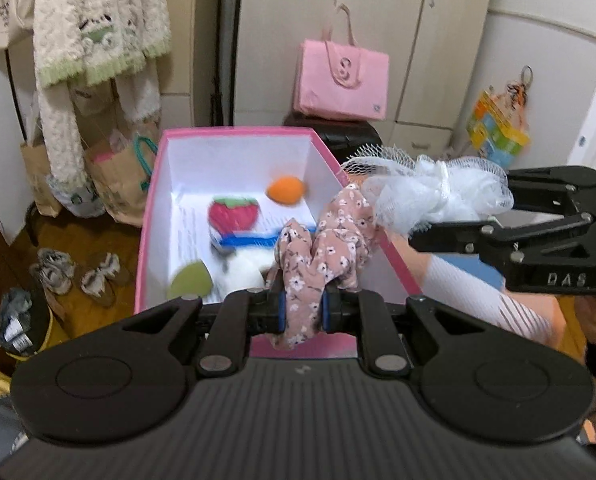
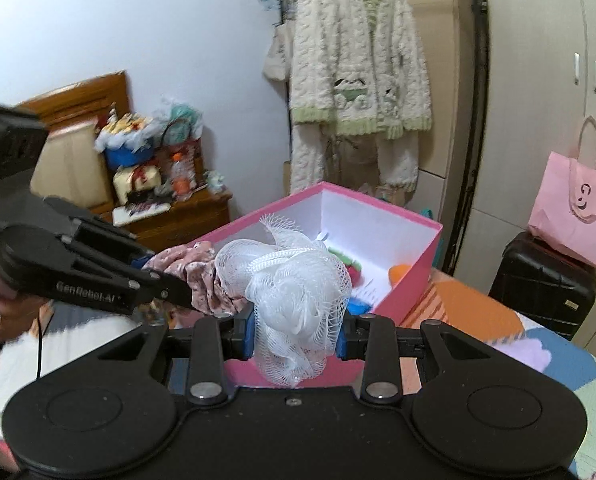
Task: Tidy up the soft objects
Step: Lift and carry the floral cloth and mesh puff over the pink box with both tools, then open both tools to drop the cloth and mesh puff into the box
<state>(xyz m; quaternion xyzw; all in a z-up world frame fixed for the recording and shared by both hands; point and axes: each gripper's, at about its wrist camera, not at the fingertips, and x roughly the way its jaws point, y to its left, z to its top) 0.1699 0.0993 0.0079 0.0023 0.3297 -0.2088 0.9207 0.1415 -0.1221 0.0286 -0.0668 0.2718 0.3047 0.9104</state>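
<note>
Hanging over the near edge of the pink box (image 1: 153,200), a floral scrunchie (image 1: 322,248) sits clenched in the left gripper (image 1: 302,312) jaws. Just right of it, the right gripper (image 2: 295,336) jaws grasp a white mesh pouf (image 2: 298,280). Inside the box lie a strawberry plush (image 1: 233,214), an orange sponge (image 1: 285,189) and a green sponge (image 1: 190,280).

The box (image 1: 153,216) is serving as landmark. Inside it, the strawberry toy (image 1: 233,213) is lying near the middle, the round ball (image 1: 285,189) behind it toward the far wall, and the flat pad (image 1: 190,280) nearer the front. The floral scrunchie (image 1: 326,256) is hanging over the box's near right rim, with the mesh sponge (image 1: 430,192) just right of it. Behind the box, the tote bag (image 1: 342,80) is sitting on the suitcase (image 1: 350,136). Left of the box, shoes (image 1: 77,272) are lying on the floor.
</note>
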